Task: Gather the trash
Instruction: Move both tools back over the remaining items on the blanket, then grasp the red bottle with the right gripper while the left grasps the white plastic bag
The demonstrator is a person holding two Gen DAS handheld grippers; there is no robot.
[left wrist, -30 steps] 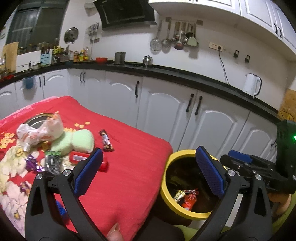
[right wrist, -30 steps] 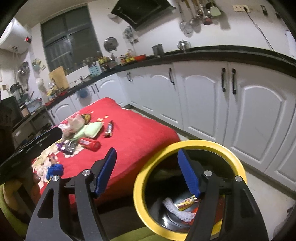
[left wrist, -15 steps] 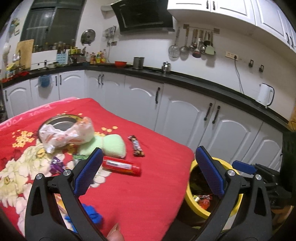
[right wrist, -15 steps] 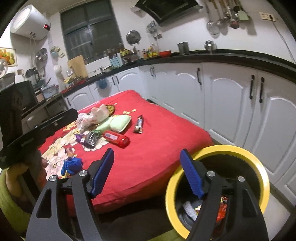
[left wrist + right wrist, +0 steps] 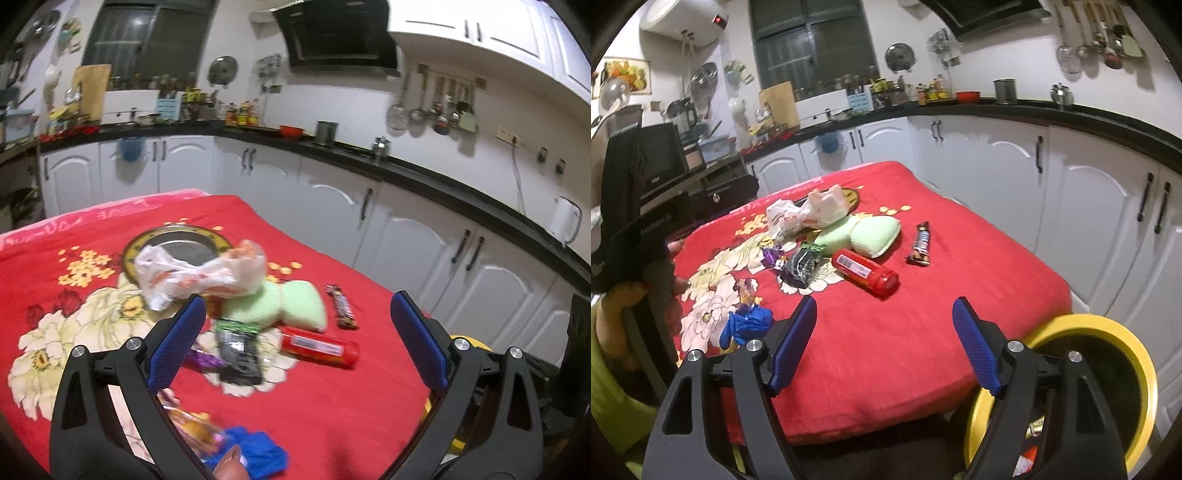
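While both grippers hang above the near edge of the red-clothed table [image 5: 923, 343], neither holds anything. The left gripper [image 5: 295, 347] points level across the cloth, its blue fingers [image 5: 177, 343] spread wide, framing the black wrapper [image 5: 238, 354] and the red tube [image 5: 319, 347] near the middle. The right gripper [image 5: 884, 343] is likewise spread wide and empty, aimed over the near edge, with the yellow-rimmed bin [image 5: 1145, 387] on the floor just beside the table's near right corner. Toward the far side lie a crumpled plastic bag [image 5: 805, 214], a green sponge [image 5: 875, 234] and a chocolate bar [image 5: 921, 243]; a blue wrapper [image 5: 748, 323] sits by the near left edge.
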